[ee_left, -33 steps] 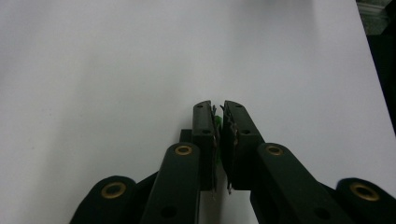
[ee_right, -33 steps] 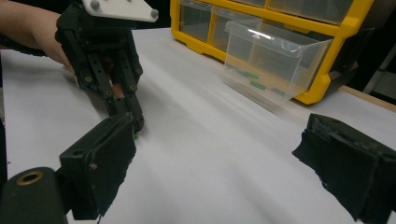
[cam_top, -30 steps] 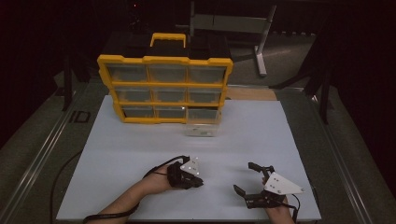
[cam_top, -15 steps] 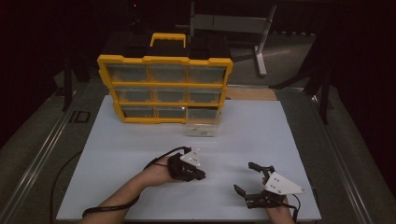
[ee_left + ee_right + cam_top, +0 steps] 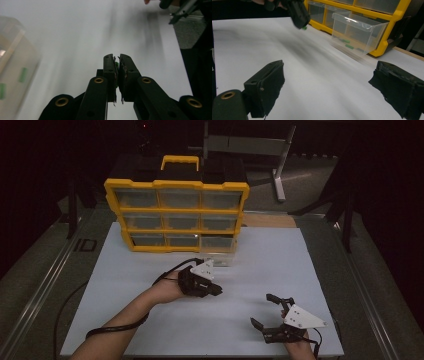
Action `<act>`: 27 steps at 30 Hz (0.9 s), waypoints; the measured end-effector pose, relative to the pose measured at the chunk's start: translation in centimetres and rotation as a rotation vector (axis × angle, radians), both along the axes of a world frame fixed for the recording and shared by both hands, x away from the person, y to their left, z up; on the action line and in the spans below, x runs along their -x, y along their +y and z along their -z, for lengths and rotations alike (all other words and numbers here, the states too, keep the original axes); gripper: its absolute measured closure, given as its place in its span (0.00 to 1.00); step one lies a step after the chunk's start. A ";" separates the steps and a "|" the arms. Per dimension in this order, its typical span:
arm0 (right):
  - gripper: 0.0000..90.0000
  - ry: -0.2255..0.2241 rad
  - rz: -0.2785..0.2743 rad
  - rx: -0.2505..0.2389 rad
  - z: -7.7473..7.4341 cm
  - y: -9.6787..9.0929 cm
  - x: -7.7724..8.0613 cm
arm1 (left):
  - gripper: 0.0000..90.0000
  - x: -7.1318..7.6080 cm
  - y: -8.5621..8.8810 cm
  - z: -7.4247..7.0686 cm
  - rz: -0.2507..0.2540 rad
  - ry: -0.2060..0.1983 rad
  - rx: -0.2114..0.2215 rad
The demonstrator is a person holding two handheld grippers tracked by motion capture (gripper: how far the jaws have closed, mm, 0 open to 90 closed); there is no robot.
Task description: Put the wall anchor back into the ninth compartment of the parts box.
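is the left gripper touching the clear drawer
Apart. The right gripper view shows the left gripper shut on a small green piece, with bare white table between it and the drawer.

- The letters "ID" stand in white on the dark bench top (image 5: 85,245), just left of the white board (image 5: 125,285) and near the yellow drawer case (image 5: 175,185).
- Nothing else can be read; the case and its drawers carry no legible label.
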State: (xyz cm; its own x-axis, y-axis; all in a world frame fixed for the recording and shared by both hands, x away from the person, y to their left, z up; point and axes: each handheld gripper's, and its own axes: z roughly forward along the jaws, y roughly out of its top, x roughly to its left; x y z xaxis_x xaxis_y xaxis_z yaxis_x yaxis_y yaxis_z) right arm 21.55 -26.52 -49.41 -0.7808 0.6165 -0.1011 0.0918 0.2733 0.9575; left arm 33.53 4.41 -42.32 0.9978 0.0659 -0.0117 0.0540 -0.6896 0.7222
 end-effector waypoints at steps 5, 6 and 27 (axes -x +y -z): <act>0.11 -0.002 0.001 0.000 0.0 0.0 0.0 | 0.94 -1.0 0.5 -1.8 -0.008 -0.010 0.029; 0.11 -0.001 0.001 0.000 0.0 0.0 0.0 | 0.94 -1.3 0.5 -2.2 -0.009 -0.014 0.029; 0.11 -0.002 0.002 0.001 0.0 0.0 0.0 | 0.94 -5.7 1.8 -7.4 -0.067 -0.038 0.093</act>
State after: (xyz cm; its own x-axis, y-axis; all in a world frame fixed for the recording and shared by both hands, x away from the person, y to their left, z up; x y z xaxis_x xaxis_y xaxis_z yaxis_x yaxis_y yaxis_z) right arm 21.57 -26.57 -49.43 -0.7792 0.6183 -0.1031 0.0909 0.2743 0.9573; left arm 39.19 6.19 -34.96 0.9911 0.1324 0.0170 0.0688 -0.6155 0.7851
